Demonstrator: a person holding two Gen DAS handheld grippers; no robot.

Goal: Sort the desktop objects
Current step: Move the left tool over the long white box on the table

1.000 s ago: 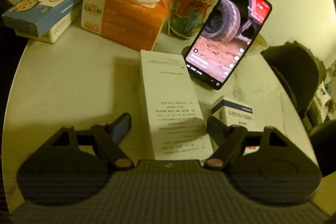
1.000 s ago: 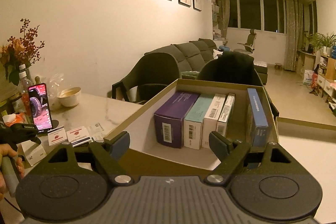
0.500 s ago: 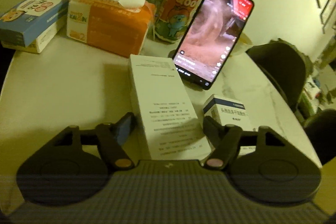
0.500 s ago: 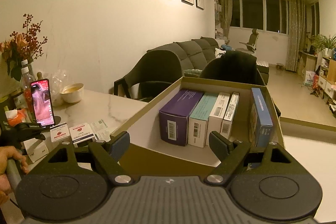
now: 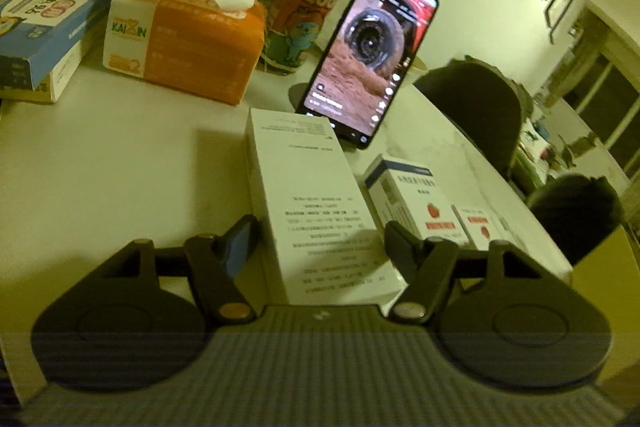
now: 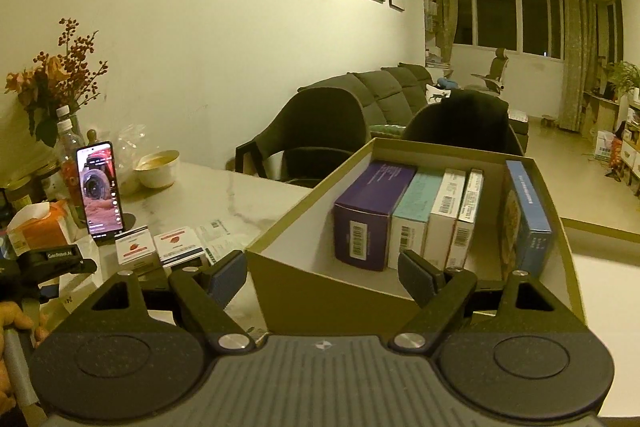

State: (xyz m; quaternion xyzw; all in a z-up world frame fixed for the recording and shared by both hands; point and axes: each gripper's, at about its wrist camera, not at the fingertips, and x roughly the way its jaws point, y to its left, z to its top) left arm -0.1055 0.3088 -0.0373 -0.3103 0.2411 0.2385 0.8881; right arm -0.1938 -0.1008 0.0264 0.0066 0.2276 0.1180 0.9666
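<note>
Left gripper (image 5: 320,241) spread wide around a long white box (image 5: 316,211).
Right gripper (image 6: 322,271) equally wide, empty, straddling the near wall of the storage box (image 6: 320,287).

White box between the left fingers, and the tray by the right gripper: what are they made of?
White box: looks like thin printed cardboard, smooth, with crisp folded edges. Tray: seemingly stiff paperboard, matte tan outside, white inside, with straight cut walls.

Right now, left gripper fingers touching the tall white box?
Apart. Left wrist view: left gripper straddles tall white box; table shows between each finger and box.
</note>
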